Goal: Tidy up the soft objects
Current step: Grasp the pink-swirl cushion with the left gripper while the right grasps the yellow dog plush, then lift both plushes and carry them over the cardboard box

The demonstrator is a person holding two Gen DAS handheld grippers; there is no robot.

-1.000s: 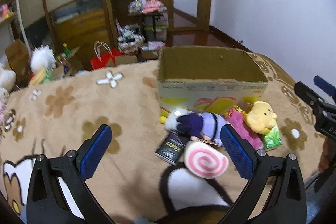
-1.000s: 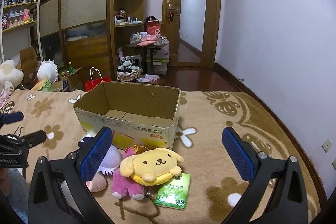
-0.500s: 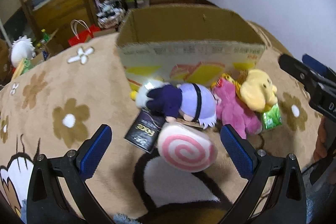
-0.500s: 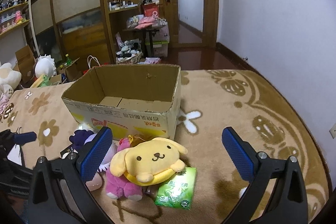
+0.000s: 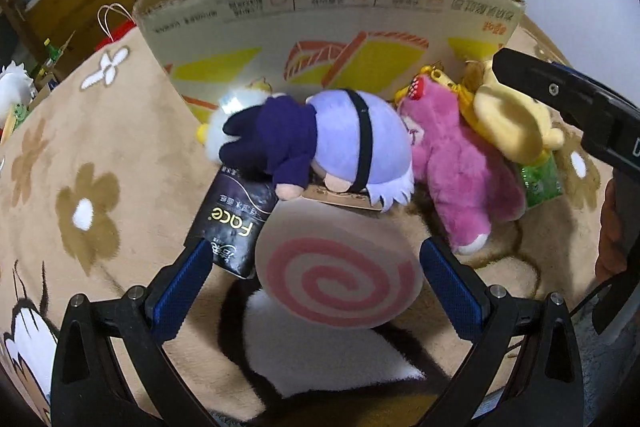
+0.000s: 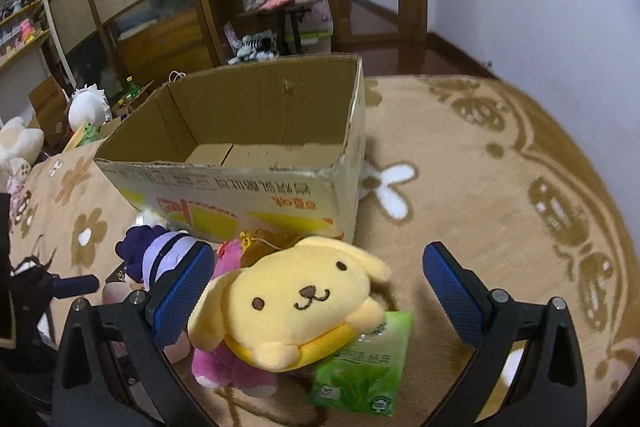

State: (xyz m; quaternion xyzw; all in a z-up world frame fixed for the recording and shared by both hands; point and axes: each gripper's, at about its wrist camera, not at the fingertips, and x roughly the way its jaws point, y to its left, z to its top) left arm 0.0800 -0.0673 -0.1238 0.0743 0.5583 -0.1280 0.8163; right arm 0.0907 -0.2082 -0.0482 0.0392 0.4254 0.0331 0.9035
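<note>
Left gripper (image 5: 314, 277): jaws spread wide, nothing clamped, straddling the pink-swirl cushion (image 5: 339, 271) on the beige carpet (image 5: 80, 147). Left of the cushion, a black "Face" packet (image 5: 236, 223). Just behind, purple-haired doll (image 5: 320, 143) lying face down; right of it the pink plush bear (image 5: 460, 167), then the yellow dog plush (image 6: 292, 299) resting on a green tissue pack (image 6: 364, 367). Cardboard box (image 6: 248, 187) behind the pile (open top). Right gripper (image 6: 316, 291): jaws apart, flanking the dog plush, no contact seen.
</note>
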